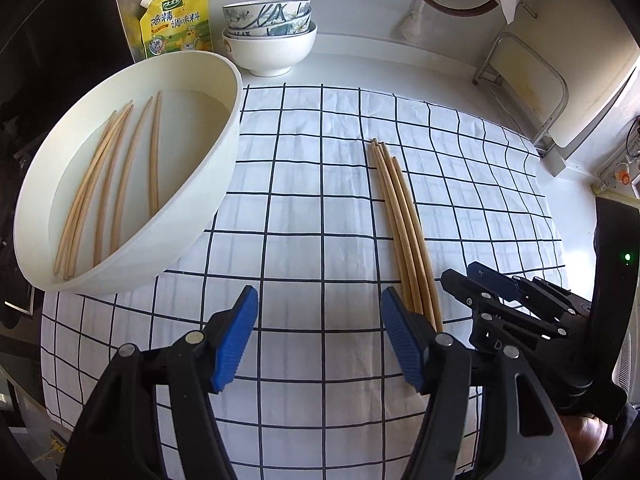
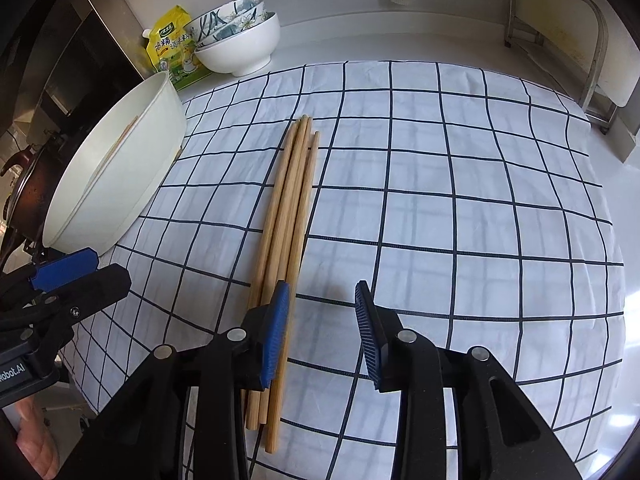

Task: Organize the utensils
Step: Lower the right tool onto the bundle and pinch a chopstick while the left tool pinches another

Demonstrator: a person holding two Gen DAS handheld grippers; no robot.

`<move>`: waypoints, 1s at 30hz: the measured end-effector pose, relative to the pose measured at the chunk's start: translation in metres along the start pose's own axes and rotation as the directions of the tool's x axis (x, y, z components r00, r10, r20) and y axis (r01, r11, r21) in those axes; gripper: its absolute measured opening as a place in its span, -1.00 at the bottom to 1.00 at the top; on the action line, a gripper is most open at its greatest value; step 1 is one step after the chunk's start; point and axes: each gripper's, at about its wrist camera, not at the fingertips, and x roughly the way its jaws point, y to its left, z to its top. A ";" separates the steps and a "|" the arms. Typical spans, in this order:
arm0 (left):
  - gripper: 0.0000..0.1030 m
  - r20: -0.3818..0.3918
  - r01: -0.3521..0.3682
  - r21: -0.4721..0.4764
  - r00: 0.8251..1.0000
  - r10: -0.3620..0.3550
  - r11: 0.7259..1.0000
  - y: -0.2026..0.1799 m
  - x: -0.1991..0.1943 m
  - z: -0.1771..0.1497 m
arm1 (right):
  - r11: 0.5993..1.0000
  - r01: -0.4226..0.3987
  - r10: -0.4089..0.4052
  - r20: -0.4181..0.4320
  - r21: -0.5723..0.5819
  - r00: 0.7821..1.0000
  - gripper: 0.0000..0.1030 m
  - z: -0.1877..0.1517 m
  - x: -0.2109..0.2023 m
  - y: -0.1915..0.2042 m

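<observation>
Several wooden chopsticks (image 1: 402, 222) lie in a tight bundle on the checked cloth (image 1: 312, 208); they also show in the right wrist view (image 2: 290, 204). More chopsticks (image 1: 116, 188) lie inside a large white bowl (image 1: 208, 184) on the left, also seen in the right wrist view (image 2: 120, 184). My left gripper (image 1: 318, 336) is open and empty above the cloth, left of the bundle's near end. My right gripper (image 2: 322, 332) is open and empty, its left finger over the bundle's near end. The right gripper also shows in the left wrist view (image 1: 520, 308).
Stacked bowls (image 1: 270, 36) and a yellow seasoning pouch (image 1: 176, 20) stand at the back of the counter. A metal rack (image 1: 524, 88) leans at the back right. A dark pot (image 2: 24, 188) sits left of the white bowl.
</observation>
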 end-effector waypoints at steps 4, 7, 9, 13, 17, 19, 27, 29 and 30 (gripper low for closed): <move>0.22 -0.011 -0.004 -0.014 1.000 0.004 1.000 0.004 0.004 -0.002 | 1.000 0.008 -0.009 -0.010 -0.013 1.000 -0.36 -0.002 0.003 0.002; 0.22 -0.012 -0.006 -0.018 1.000 0.005 1.000 0.004 0.005 -0.002 | 1.000 0.013 -0.013 -0.014 -0.021 1.000 -0.36 -0.002 0.006 0.006; 0.22 -0.012 -0.007 -0.017 1.000 0.006 1.000 0.003 0.006 -0.001 | 1.000 0.016 -0.017 -0.014 -0.026 1.000 -0.36 -0.003 0.007 0.006; 0.22 -0.015 -0.009 -0.023 1.000 0.008 1.000 0.003 0.008 0.000 | 0.999 0.028 -0.028 -0.010 -0.045 1.000 -0.36 -0.004 0.008 0.009; 0.22 -0.017 -0.009 -0.021 1.000 0.008 1.000 0.002 0.011 0.002 | 0.997 0.038 -0.039 -0.009 -0.069 0.999 -0.36 -0.004 0.010 0.013; 0.22 -0.017 -0.009 -0.018 1.000 0.009 1.000 0.000 0.012 0.003 | 0.996 0.044 -0.044 -0.005 -0.077 0.999 -0.36 -0.003 0.011 0.014; 0.22 -0.021 -0.015 -0.016 1.000 0.015 1.000 -0.003 0.018 0.005 | 0.995 0.060 -0.059 0.012 -0.077 0.998 -0.36 -0.002 0.012 0.011; 0.22 -0.019 -0.011 -0.010 1.000 0.011 1.000 -0.005 0.018 0.005 | 0.995 0.065 -0.064 0.014 -0.071 0.998 -0.36 -0.001 0.011 0.007; 0.22 -0.019 -0.008 -0.005 1.000 0.007 1.000 -0.007 0.019 0.005 | 0.996 0.066 -0.065 0.015 -0.065 0.998 -0.36 -0.001 0.010 0.004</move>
